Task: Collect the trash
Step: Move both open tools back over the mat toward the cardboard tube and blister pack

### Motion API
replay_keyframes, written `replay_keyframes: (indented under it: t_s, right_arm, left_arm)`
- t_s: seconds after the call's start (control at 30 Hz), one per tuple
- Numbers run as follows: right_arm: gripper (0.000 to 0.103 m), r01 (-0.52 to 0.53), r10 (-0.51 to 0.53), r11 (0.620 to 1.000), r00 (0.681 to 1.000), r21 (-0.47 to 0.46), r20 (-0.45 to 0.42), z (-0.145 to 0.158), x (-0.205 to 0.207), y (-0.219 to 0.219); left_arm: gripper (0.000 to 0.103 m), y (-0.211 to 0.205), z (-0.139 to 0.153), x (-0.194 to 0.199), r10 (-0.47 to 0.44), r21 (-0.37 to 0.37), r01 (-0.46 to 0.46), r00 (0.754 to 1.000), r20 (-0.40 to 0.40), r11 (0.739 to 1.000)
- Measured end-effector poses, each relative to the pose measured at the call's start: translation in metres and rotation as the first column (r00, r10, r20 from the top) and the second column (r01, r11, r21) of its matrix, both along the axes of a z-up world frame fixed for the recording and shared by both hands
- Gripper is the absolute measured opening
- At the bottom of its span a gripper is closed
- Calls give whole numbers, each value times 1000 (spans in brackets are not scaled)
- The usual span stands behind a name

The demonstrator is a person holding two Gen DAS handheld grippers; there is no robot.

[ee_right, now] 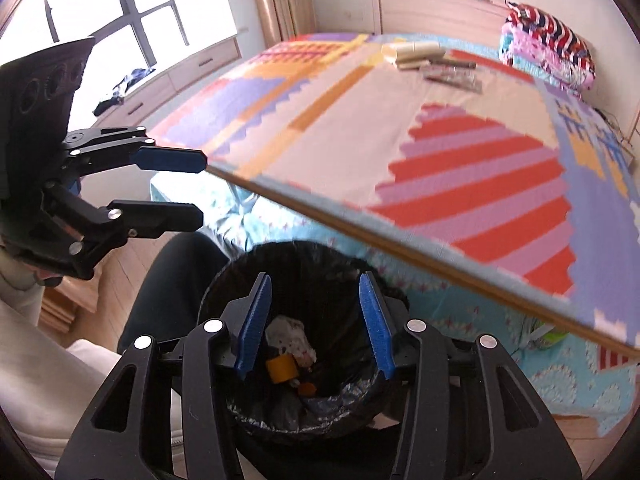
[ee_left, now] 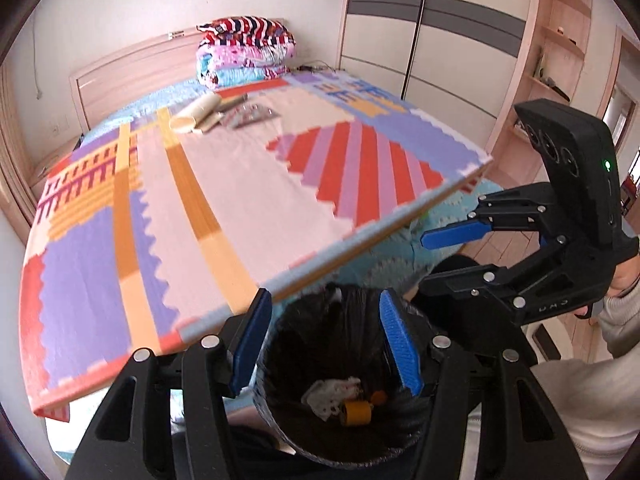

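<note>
Patchwork foam in red, lilac, orange and cream is what we are seeing first: a big puzzle mat [ee_left: 224, 208] lying over the bed [ee_right: 500, 344], its near edge jutting out past the turquoise bedding. At the head of the bed we are looking at a stack of folded quilts [ee_left: 246, 50], with a tall wardrobe [ee_left: 432, 40] rising beside it and a window [ee_right: 120, 4] glowing on the opposite side of the room.

Just below the mat's edge, a round bin lined with a black bag [ee_right: 304, 360] is standing on the floor, close against a dark trouser leg. Both pairs of tongs are hanging over its mouth. We are finding the left tongs [ee_left: 326, 344] parted at a middling width with nothing between the blue pads, and the right tongs [ee_right: 316, 324] likewise parted and empty.

Down in the bin, crumpled white paper [ee_right: 290, 338], an orange tape roll [ee_right: 282, 368] and a small orange cap [ee_right: 307, 389] are lying together on the bag's bottom.

Far back on the mat, cardboard tubes [ee_left: 198, 114] and some dark wrappers [ee_left: 250, 114] are resting side by side, well apart from the bin.
</note>
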State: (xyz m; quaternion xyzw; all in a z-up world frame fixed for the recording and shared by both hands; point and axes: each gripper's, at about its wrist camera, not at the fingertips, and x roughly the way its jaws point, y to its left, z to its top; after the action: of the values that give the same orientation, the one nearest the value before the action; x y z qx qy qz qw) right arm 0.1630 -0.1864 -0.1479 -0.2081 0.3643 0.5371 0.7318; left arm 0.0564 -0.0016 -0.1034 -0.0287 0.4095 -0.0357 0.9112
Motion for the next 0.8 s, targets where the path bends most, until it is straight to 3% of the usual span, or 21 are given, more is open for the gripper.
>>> replay_keyframes:
  t_s: [0.3,0.4,0.67,0.73,0.8]
  right_arm:
    - [58,-13,10,998,998,56,56,29,15,10]
    - [58,-24,19,999,993,41,119,32,23,18]
    - [66,-65,55,997,982,46,183,44,60,34]
    - [72,-79,66,996,975,51,212,47,70,39]
    - [73,-93,78,995,962,44,262,48,79,46]
  left_arm:
    - [54,34,28,22,43,-9,-43,997,59,999]
    - [54,48,36,33,64,-19,-63,996,69,998]
    - [54,86,47,72,107,-23,-106,991,82,994]
    - [63,98,48,85,116,-30,-114,990,85,993]
    - [63,108,48,98,121,-20,-120,989,82,993]
